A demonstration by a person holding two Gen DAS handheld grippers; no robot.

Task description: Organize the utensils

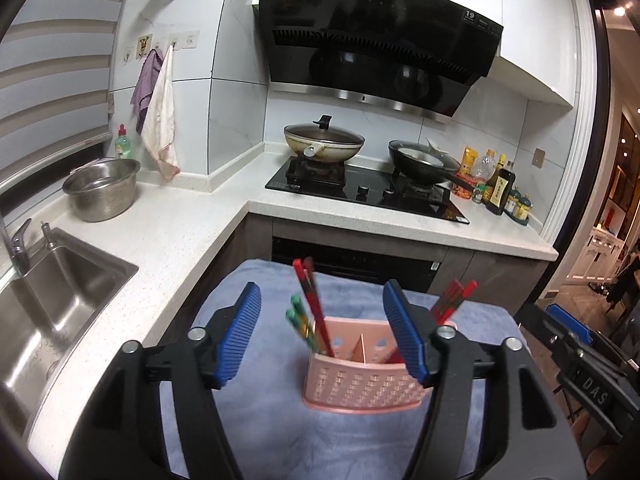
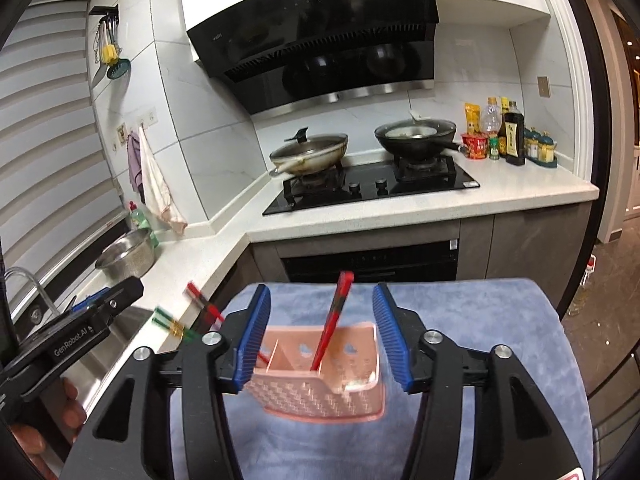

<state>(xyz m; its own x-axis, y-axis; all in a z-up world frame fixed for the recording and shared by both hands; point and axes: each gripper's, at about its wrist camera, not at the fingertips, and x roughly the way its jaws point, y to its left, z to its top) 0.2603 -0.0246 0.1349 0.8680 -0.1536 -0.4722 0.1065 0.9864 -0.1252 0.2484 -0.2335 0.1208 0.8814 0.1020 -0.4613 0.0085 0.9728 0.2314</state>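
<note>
A pink slotted utensil holder stands on a blue towel. Its left compartment holds red chopsticks and green chopsticks, both leaning left. Another red pair leans out of the right compartment. My left gripper is open, with the left-compartment chopsticks standing free between its blue pads. My right gripper is open too, around the untouched red pair. In the right wrist view the left gripper shows at the left edge, beside the blurred green chopsticks.
A white L-shaped counter runs behind the towel, with a steel sink and a steel colander bowl on the left. Two pans sit on the black hob. Sauce bottles crowd the far right.
</note>
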